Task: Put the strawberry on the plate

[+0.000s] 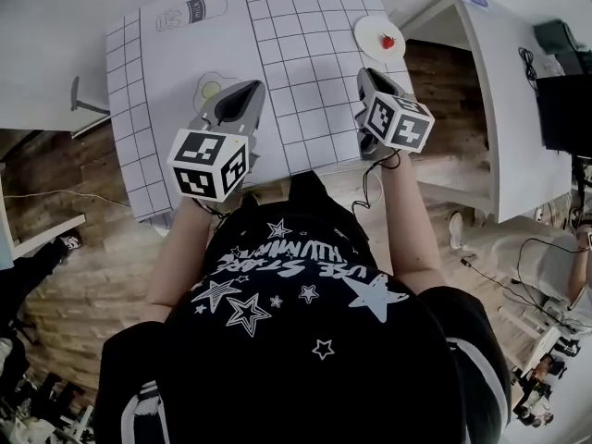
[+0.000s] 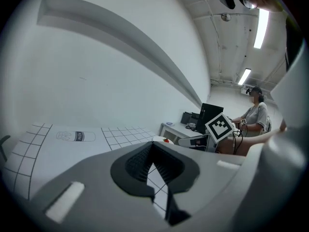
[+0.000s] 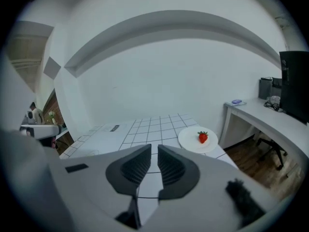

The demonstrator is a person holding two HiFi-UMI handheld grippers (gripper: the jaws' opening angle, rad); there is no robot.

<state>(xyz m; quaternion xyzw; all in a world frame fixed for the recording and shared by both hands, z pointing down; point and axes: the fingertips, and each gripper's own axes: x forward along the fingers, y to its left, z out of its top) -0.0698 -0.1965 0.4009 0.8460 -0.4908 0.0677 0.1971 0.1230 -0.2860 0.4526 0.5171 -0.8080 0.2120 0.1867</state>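
- Small red strawberry (image 3: pixel 203 137) with a green leafy cap, whole, lying near the middle of a round white plate (image 3: pixel 189 140).
- Plate and fruit ahead of the right gripper (image 3: pixel 154 148) and off to its right, well apart from it, close to the right edge of the tabletop (image 1: pixel 65 17).
- Right gripper: ribbed dark pads nearly together, with a narrow slit left between them and nothing in it.
- Left gripper (image 2: pixel 153 146): pads pressed together at the tips, pinching nothing, with the plate far off to its right.
- Under and ahead of both grippers, a white mat (image 1: pixel 305 54) ruled in a dark grid.
- On the mat, a printed bottle outline (image 1: pixel 191 12) ahead of the left gripper and a printed fried-egg shape (image 1: pixel 211 89) just beside its tip.
- Between the right gripper and the plate, only flat grid squares of the mat.
- Beyond the plate, further right of the right gripper, a second white desk (image 3: pixel 260 112) carrying a dark monitor (image 3: pixel 294 76), with wooden floor (image 3: pixel 260 166) below.
- Far off to the right in the left gripper view, a seated person (image 2: pixel 255 116).
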